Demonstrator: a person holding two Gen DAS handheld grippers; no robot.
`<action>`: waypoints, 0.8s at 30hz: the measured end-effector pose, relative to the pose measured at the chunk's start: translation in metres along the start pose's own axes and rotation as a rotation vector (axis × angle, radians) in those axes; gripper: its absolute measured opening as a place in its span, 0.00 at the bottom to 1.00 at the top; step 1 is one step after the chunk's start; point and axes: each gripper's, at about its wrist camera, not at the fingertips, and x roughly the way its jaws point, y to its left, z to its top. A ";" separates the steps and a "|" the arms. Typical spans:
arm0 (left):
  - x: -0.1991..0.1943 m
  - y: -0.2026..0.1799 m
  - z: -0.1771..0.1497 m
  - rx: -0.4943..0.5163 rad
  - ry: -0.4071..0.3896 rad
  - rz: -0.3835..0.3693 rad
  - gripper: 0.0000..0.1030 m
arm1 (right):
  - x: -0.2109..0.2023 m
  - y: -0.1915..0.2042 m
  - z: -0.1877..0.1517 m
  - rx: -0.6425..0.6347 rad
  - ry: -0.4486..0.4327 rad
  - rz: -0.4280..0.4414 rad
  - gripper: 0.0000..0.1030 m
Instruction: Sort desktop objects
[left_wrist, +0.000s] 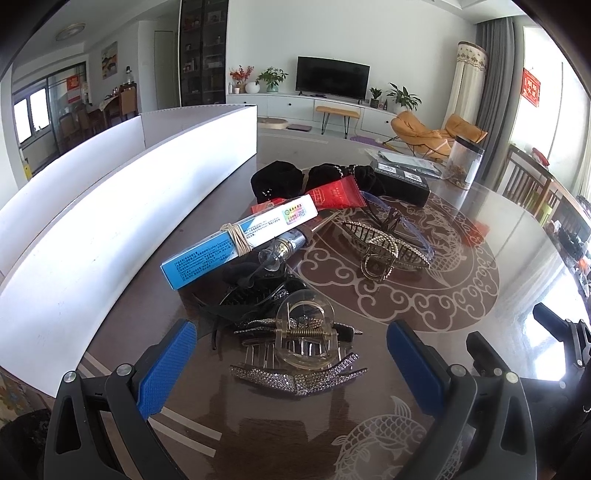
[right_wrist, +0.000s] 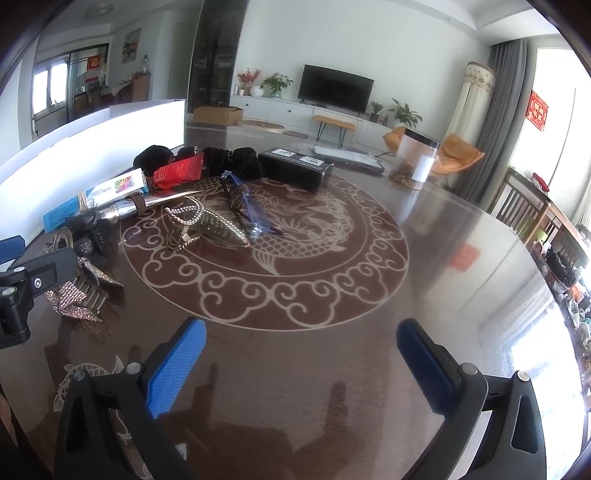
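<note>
My left gripper (left_wrist: 291, 332) is open, its blue pads on either side of a clear plastic hair claw (left_wrist: 304, 336) that lies on a rhinestone clip (left_wrist: 299, 376). Behind these lie a black clip (left_wrist: 255, 291), a blue-and-white box (left_wrist: 240, 236) bound with a rubber band, a red packet (left_wrist: 334, 194), a gold hair claw (left_wrist: 384, 245) and glasses (left_wrist: 391, 218). My right gripper (right_wrist: 301, 334) is open over bare tabletop, nothing between its pads. In the right wrist view the gold hair claw (right_wrist: 205, 225) and glasses (right_wrist: 247, 210) lie ahead to the left.
A long white box (left_wrist: 110, 206) runs along the left of the dark patterned table (right_wrist: 332, 295). At the far side stand a black box (right_wrist: 295, 170), black velvet pouches (left_wrist: 280, 181) and a clear jar (right_wrist: 417, 158). The left gripper's body (right_wrist: 26, 280) shows at the left edge.
</note>
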 end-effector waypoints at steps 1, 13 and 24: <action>0.000 0.000 0.000 -0.001 0.002 0.002 1.00 | 0.000 0.000 0.000 0.001 -0.002 -0.001 1.00; 0.003 0.000 -0.002 0.001 0.018 0.015 1.00 | -0.001 -0.002 -0.001 0.011 -0.009 -0.001 1.00; 0.004 0.003 -0.003 -0.009 0.028 0.017 1.00 | -0.001 -0.002 -0.001 0.011 -0.003 -0.002 1.00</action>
